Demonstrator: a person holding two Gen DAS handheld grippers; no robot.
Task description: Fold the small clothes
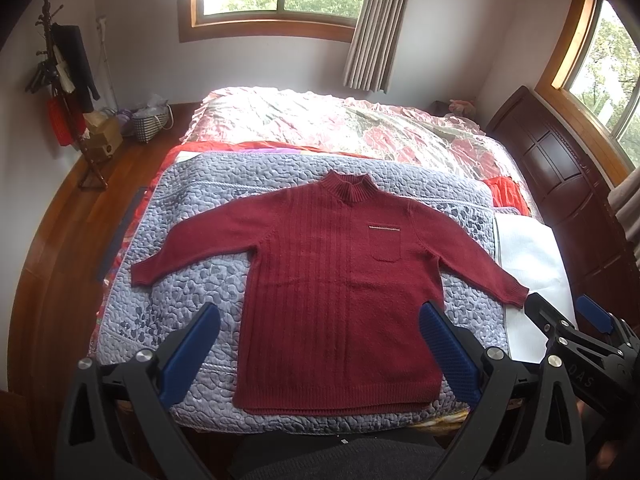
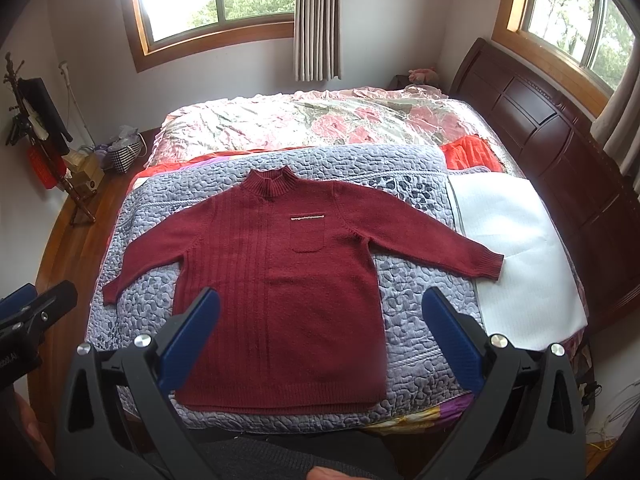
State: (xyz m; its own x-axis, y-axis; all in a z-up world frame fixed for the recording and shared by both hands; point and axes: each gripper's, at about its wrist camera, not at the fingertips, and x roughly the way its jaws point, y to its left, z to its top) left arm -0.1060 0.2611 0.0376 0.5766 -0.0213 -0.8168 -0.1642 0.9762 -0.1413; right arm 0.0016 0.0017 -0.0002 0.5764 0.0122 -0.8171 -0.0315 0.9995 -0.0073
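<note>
A dark red knit sweater (image 1: 332,276) (image 2: 280,280) lies flat and face up on a lavender quilted mat (image 1: 192,216) (image 2: 404,296), sleeves spread to both sides, collar toward the far side. My left gripper (image 1: 320,316) hovers open above the sweater's hem, holding nothing. My right gripper (image 2: 320,300) also hangs open over the lower half of the sweater, empty. In the left wrist view the right gripper (image 1: 560,312) shows beside the right cuff. The left gripper's tip (image 2: 36,300) appears at the left edge of the right wrist view.
The mat covers the near part of a bed with a floral bedspread (image 1: 340,120) (image 2: 320,120). A white sheet (image 2: 516,256) lies right of the mat, a dark wooden headboard (image 2: 560,152) beyond it. A coat rack (image 1: 68,88) and bags stand on the wooden floor at left.
</note>
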